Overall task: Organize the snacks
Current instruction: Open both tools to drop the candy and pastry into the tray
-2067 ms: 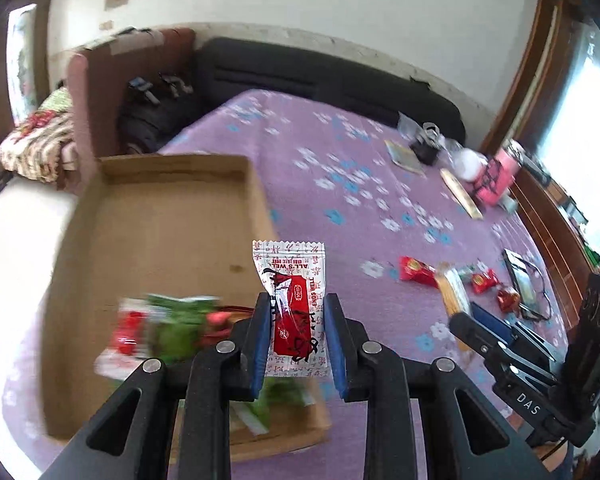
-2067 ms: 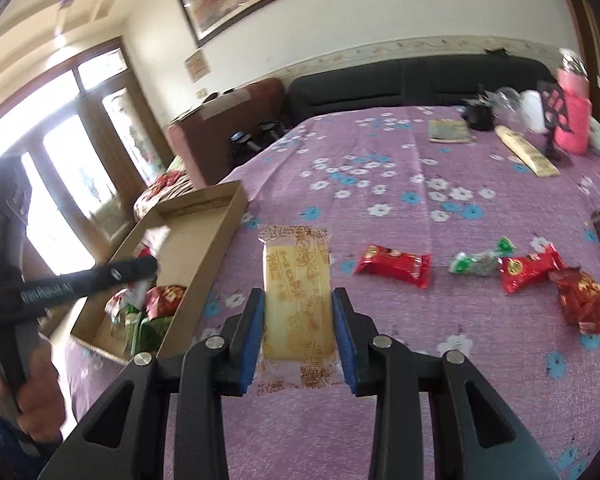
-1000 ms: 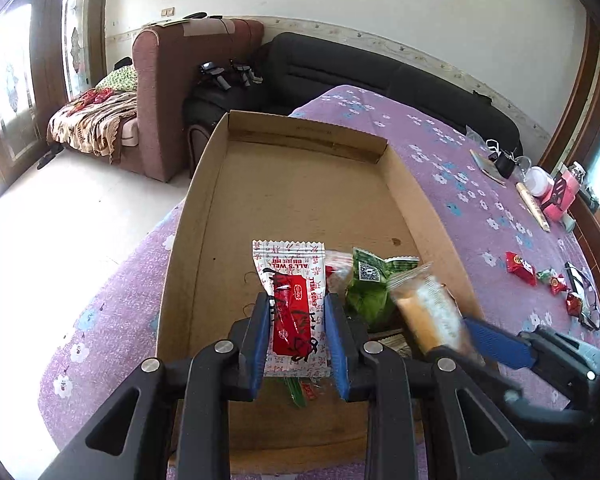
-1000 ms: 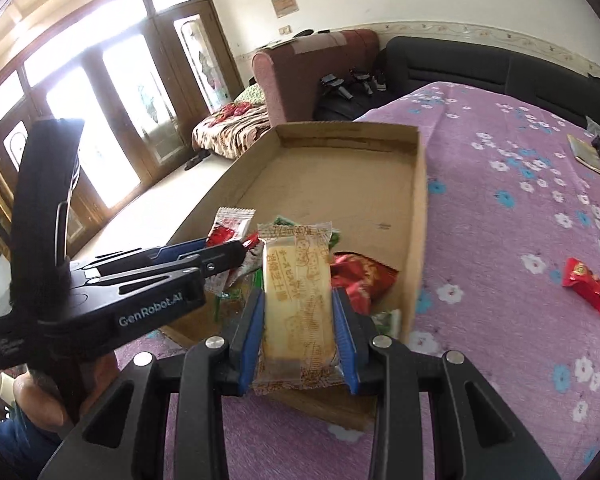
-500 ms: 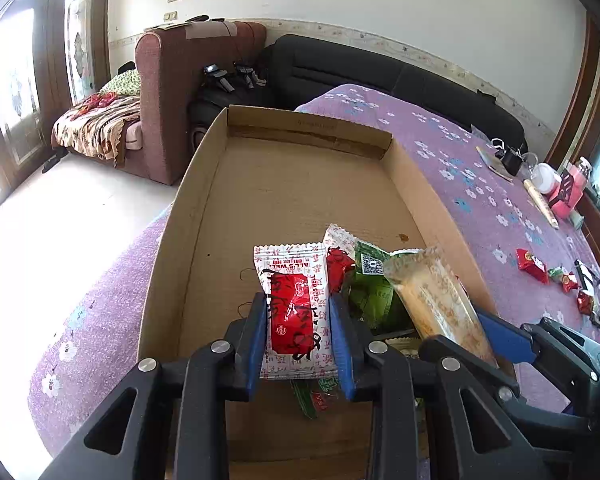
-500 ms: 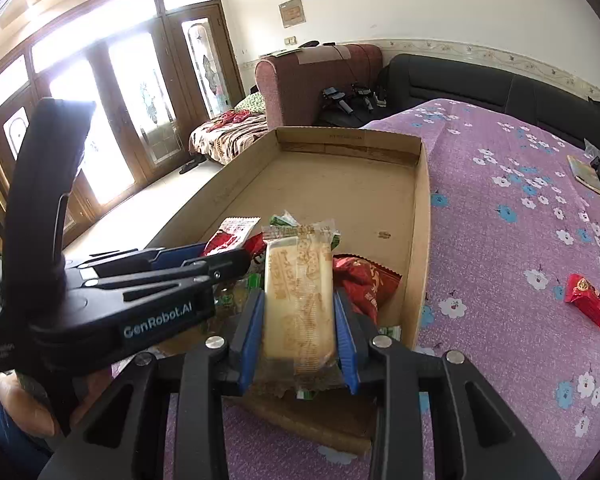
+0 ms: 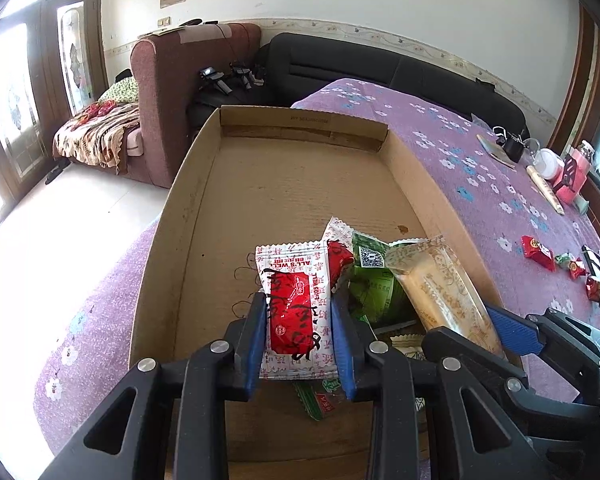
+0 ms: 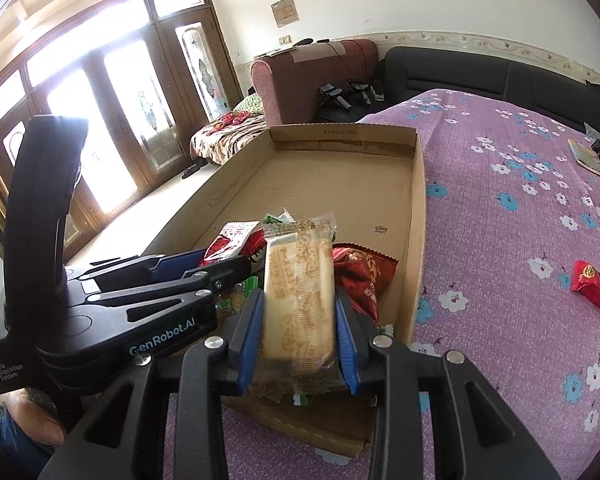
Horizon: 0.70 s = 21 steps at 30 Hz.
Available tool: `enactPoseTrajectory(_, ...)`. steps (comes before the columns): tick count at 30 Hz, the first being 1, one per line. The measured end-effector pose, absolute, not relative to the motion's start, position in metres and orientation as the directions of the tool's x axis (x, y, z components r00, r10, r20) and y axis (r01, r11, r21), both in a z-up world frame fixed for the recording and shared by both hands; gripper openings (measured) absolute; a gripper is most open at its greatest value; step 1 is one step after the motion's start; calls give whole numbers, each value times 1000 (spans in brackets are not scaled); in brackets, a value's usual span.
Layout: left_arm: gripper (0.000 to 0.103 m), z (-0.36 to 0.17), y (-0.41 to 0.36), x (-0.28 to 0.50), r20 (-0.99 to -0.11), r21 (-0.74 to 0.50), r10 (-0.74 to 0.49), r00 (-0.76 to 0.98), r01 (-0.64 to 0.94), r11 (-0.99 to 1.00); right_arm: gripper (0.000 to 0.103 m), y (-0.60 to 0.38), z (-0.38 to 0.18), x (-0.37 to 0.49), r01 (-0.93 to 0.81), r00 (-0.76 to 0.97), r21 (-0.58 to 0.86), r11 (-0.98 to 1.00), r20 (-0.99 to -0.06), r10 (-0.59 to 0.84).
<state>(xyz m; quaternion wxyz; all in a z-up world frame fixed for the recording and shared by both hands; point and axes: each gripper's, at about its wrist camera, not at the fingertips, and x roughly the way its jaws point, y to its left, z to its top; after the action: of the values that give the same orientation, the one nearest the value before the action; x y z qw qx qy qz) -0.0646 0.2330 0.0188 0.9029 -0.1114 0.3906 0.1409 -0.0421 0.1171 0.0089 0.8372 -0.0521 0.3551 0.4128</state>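
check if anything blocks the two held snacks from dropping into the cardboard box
Nothing walls them off: the left tongs and right tongs hold the red-and-white packet and yellow biscuit pack over the open cardboard box. Only the snack pile lies below; the far floor is bare.

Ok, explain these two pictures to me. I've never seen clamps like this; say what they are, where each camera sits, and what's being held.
No robot here: a person holds a hand-operated two-finger clamp in each hand, each with a camera looking along its fingers. The left gripper is shut on a red-and-white packet. The right gripper is shut on a pale wafer bar. Both hover over the near end of a cardboard tray that already holds several snacks. The tray sits on a purple flowered cloth, where red candies lie loose.
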Motion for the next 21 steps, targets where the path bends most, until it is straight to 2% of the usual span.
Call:
enactPoseTrajectory(12,33,17,232,-64,-743,-83,173,647,-347,934,36,116,9,-42,-725,410,206,658,-638,652)
enactPoseTrajectory(14,36,18,232,-64,-742,-84,174,647,-348,934,36,116,9,-42,-726,407,208,655,-638,654)
enactPoseTrajectory(16,44,18,233,-65,-740,-88,174,650,-349,933,37,115,9,-42,-725,405,212,655,-637,656)
enactPoseTrajectory(21,48,20,233,-67,-731,-91,177,659,-352,932,38,114,9,-43,-725,409,207,657,-638,652)
